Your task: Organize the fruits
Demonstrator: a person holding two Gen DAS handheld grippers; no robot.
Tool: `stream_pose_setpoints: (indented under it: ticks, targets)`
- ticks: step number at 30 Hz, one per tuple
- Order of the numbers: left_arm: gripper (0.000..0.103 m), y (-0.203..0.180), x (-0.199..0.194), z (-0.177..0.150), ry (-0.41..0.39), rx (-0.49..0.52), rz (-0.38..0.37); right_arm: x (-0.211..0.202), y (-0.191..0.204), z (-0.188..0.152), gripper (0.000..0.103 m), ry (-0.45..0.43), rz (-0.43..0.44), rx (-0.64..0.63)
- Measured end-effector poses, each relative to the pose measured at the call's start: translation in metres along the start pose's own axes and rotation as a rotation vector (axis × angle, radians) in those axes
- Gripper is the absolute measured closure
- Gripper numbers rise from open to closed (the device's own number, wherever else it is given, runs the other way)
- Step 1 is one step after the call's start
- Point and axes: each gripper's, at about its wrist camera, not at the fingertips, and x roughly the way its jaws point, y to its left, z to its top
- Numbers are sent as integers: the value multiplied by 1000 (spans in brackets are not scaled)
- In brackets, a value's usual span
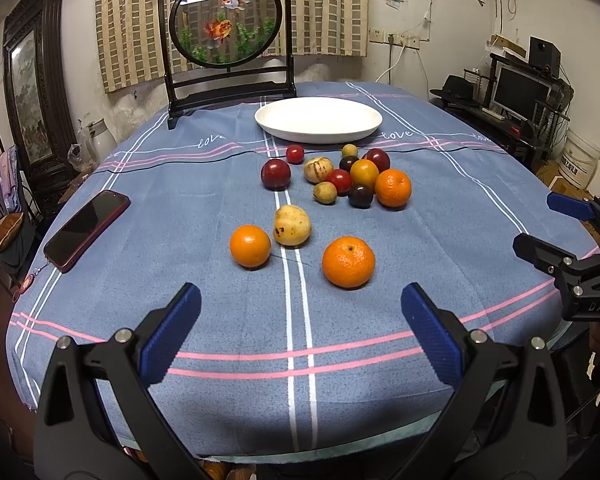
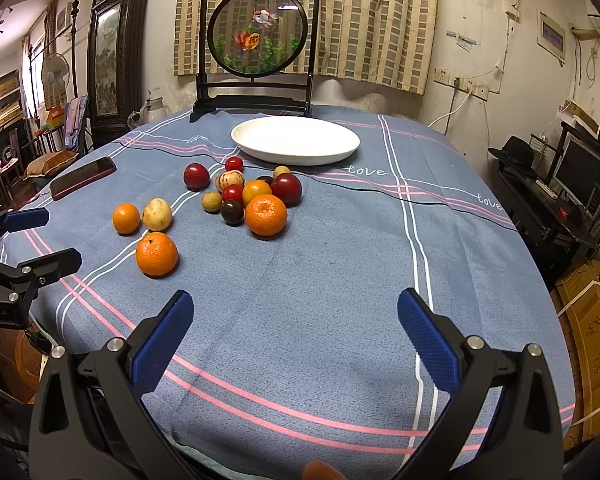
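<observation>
Both jaws stand spread and empty: left gripper [image 1: 300, 320] faces a mandarin [image 1: 348, 262], an orange [image 1: 250, 245] and a yellow pear [image 1: 292, 225] just ahead; right gripper [image 2: 294, 324] has them ahead-left. Beyond lie clustered fruits [image 1: 340, 178], then a white plate [image 1: 318, 120].

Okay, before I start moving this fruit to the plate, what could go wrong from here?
1. The fruits are round and loose on the cloth. Nudging the tight cluster could send neighbours rolling; the nearest orange is likely the safer first pick.
2. The white plate looks shallow, so dropped fruit may roll out.
3. The phone lies near the table edge on the left; a wide swing of the left hand-held gripper might knock it.
</observation>
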Motion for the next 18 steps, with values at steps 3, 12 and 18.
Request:
stream_pose_setpoints:
  ticks: [3, 12, 18]
  targets:
    - [2, 0, 0, 0, 1, 0, 0, 0, 0, 0, 1, 0, 1, 0]
    - [2, 0, -1, -1, 4, 2, -1, 1, 0, 0, 1, 1, 0, 0]
    - [2, 0, -1, 0, 8, 1, 0, 2, 0, -1, 1, 3, 0, 0]
